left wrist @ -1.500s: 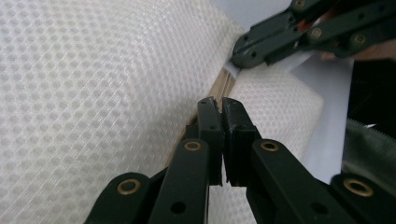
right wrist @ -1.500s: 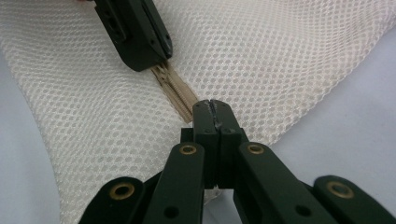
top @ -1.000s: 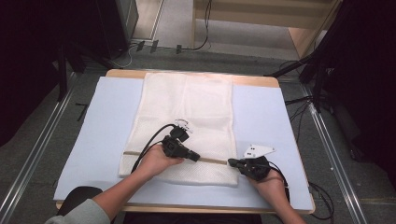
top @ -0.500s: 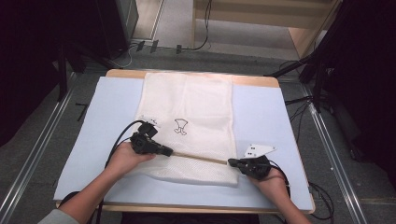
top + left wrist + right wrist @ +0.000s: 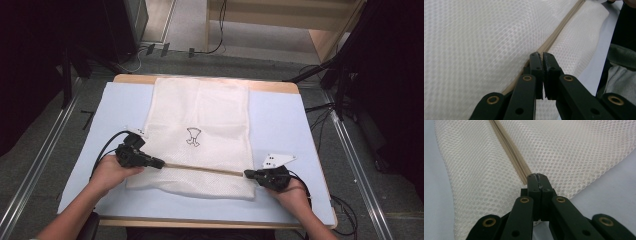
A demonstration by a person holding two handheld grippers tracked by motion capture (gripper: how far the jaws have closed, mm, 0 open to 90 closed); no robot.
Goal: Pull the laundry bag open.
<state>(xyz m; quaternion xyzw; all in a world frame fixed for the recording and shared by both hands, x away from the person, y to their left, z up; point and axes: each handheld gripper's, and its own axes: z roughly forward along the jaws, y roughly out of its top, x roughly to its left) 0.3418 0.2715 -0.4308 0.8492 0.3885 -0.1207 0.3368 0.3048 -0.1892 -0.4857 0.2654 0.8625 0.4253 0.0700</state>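
A white mesh bag (image 5: 200, 107) lies flat on the pale blue mat (image 5: 285, 125), with a beige zipper (image 5: 205, 169) running across its near part. My left gripper (image 5: 161, 163) sits at the zipper's left end near the bag's left edge, shut on the zipper pull. In the left gripper view its jaws (image 5: 541, 56) press together right at the zipper (image 5: 559, 32). My right gripper (image 5: 247, 174) holds the zipper's right end at the bag's right edge. In the right gripper view it (image 5: 537, 176) is shut where the zipper (image 5: 509, 147) ends.
The mat covers a wooden table (image 5: 205, 79). Dark stands and cables surround it on the floor, with a cable (image 5: 215, 47) behind the far edge. A small black drawing (image 5: 193, 136) marks the bag's middle. A person's sleeve (image 5: 621, 57) is at the right of the left gripper view.
My left gripper has slid leftward along the zipper, from the bag's middle to near its left edge. The right gripper has stayed put at the right end.
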